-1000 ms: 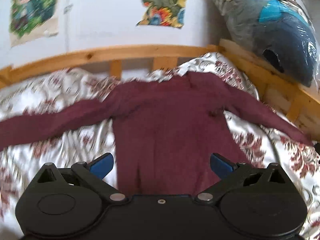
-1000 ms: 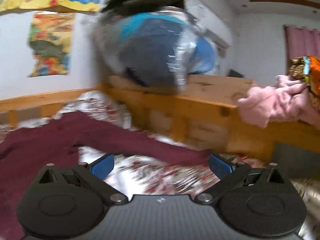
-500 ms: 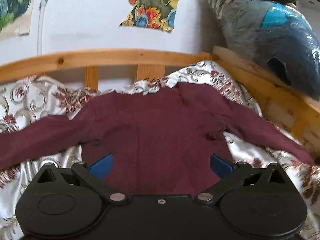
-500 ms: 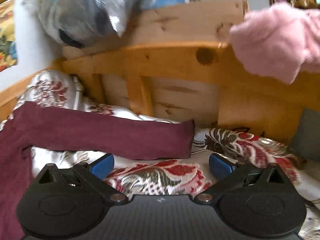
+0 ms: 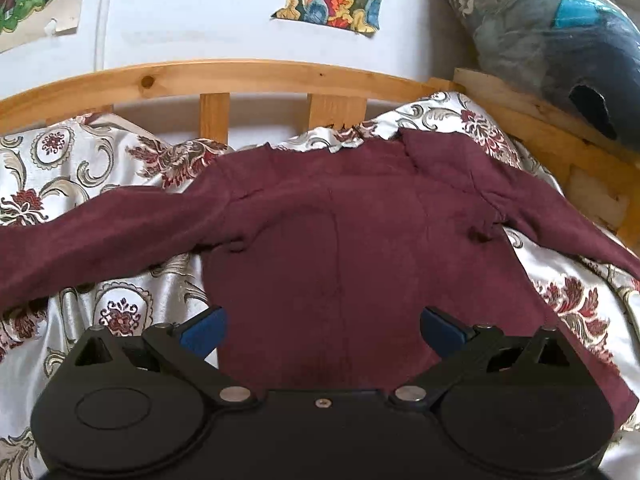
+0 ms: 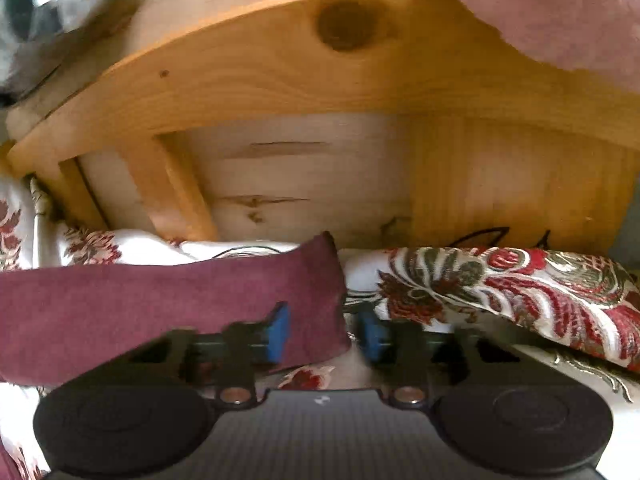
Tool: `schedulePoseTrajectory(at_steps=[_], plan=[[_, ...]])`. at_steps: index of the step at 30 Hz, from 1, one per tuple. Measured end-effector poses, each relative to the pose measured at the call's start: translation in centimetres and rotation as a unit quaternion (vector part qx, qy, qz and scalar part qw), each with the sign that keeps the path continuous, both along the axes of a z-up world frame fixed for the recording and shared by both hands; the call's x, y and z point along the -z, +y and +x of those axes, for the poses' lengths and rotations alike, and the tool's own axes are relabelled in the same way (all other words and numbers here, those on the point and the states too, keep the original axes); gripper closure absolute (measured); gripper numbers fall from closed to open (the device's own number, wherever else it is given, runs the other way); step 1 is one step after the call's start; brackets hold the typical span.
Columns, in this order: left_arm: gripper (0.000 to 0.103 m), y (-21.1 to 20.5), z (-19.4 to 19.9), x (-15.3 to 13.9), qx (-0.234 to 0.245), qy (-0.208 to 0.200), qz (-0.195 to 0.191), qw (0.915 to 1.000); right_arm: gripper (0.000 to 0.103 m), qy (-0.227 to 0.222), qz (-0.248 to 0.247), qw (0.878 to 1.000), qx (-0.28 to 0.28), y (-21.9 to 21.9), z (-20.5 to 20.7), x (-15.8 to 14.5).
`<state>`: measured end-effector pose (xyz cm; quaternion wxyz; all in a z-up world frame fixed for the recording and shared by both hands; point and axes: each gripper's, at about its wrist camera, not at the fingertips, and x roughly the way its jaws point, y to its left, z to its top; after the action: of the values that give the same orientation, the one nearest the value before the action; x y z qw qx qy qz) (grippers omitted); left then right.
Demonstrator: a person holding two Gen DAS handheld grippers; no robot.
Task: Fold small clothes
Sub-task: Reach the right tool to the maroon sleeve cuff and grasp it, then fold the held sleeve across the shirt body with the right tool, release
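A maroon long-sleeved top (image 5: 352, 248) lies spread flat on a floral bedspread (image 5: 60, 160), sleeves out to both sides. My left gripper (image 5: 322, 330) is open and empty, hovering over the top's lower body. In the right wrist view the end of the top's right sleeve (image 6: 160, 304) lies across the bedspread. My right gripper (image 6: 324, 334) is low at the sleeve's cuff; its blue fingers (image 6: 278, 334) have narrowed around the cuff end, with a gap still between them.
A wooden bed rail (image 5: 248, 76) runs along the far side, and a wooden end board (image 6: 320, 92) stands close behind the cuff. A plastic-wrapped bundle (image 5: 560, 40) sits on the right rail. Pink fabric (image 6: 560, 12) hangs over the end board.
My right gripper has dropped and moved in to the sleeve cuff, and its fingers have closed in from wide open. My left gripper has moved forward over the top's body and stays open.
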<state>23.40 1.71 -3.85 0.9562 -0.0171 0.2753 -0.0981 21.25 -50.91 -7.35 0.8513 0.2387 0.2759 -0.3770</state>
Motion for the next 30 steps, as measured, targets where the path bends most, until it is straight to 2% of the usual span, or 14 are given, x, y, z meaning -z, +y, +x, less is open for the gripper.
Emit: schedulePoseTrajectory(at_steps=[2,4,7,13,19,21,24,26,28,30], plan=[[0.001,-0.2,0.0,0.0,0.009,0.0,0.009,0.9999,0.085,-0.002,-0.018,1.0,-0.001,0.8,-0.1,-0.5],[0.001,-0.4,-0.1,-0.1,0.012,-0.002,0.017,0.9998,0.088,-0.012,-0.034,0.999,-0.002,1.9,-0.4,-1.4],[0.001,-0.3,-0.4,-0.3,0.012,-0.004,0.023,0.9997,0.089,-0.02,-0.084,0.996,-0.024,4.5,-0.6,-3.4],[0.001,0.1,-0.3,-0.9,-0.022,0.045,0.039,0.998,0.093,-0.002,-0.16,0.982,-0.096,8.7,0.2,-6.6],[0.001,1.1,-1.3,-2.3,-0.036,0.031,0.036,0.9982,0.094,-0.003,-0.162,0.978,-0.128,9.2,1.0,-9.3],[0.001,1.3,-1.4,-2.9,-0.04,0.024,0.037,0.9982,0.094,-0.02,-0.185,0.971,-0.152,10.4,0.9,-11.1],[0.001,1.9,-1.6,-3.8,-0.051,0.012,0.025,0.9983,0.094,-0.059,-0.226,0.95,-0.209,13.6,1.2,-14.1],[0.001,2.8,-1.5,-4.2,-0.068,0.008,0.002,0.9976,0.094,-0.089,-0.251,0.929,-0.255,16.7,1.4,-15.8],[0.001,3.6,-1.4,-4.4,-0.086,0.01,-0.017,0.9961,0.094,-0.112,-0.284,0.902,-0.304,20.1,1.4,-16.8],[0.001,4.5,-1.4,-4.4,-0.099,0.006,-0.034,0.9945,0.094,-0.125,-0.334,0.862,-0.359,24.7,1.3,-16.7]])
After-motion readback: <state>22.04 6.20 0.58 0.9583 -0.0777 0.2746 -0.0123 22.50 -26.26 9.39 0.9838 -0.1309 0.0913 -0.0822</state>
